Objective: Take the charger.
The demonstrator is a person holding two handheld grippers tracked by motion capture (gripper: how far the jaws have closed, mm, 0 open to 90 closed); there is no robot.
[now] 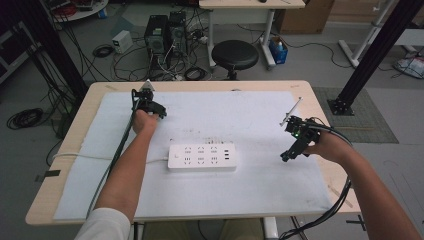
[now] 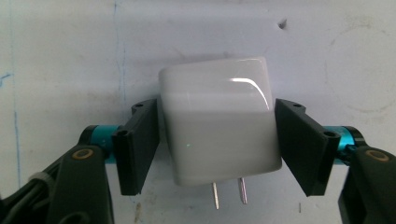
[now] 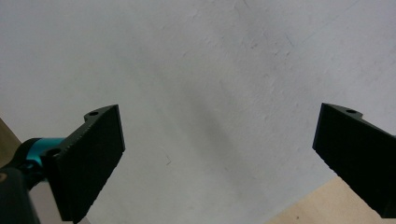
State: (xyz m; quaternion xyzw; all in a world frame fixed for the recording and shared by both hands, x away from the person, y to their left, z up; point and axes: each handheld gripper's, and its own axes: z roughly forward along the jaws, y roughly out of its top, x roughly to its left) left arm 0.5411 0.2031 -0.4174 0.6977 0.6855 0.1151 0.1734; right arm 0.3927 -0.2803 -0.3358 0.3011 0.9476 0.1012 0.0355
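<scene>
Here, a person worked at a table [image 1: 65, 200] covered by a white sheet [image 1: 260, 190], a claw in each hand. The left claw [image 2: 217, 140] lay low over the sheet at the far left, its black jaws set on either side of a white plug adapter [image 2: 219, 126]. The adapter lay on the sheet with its two metal prongs [image 2: 229, 192] pointing back toward the claw, probably so that the smooth flat flanks faced the jaws. The near jaw touched the adapter's side; the other stood at its edge, and whether it pressed could not be told. The jaws were therefore narrowed to the adapter's width, with a firm clamp not confirmed. A white power strip [image 1: 201, 157] lay at the middle of the sheet, sockets up, presumably the adapter's destination. The right claw [image 1: 296, 141] hovered at the right side, jaws wide apart and empty, evidently held clear in reserve.
</scene>
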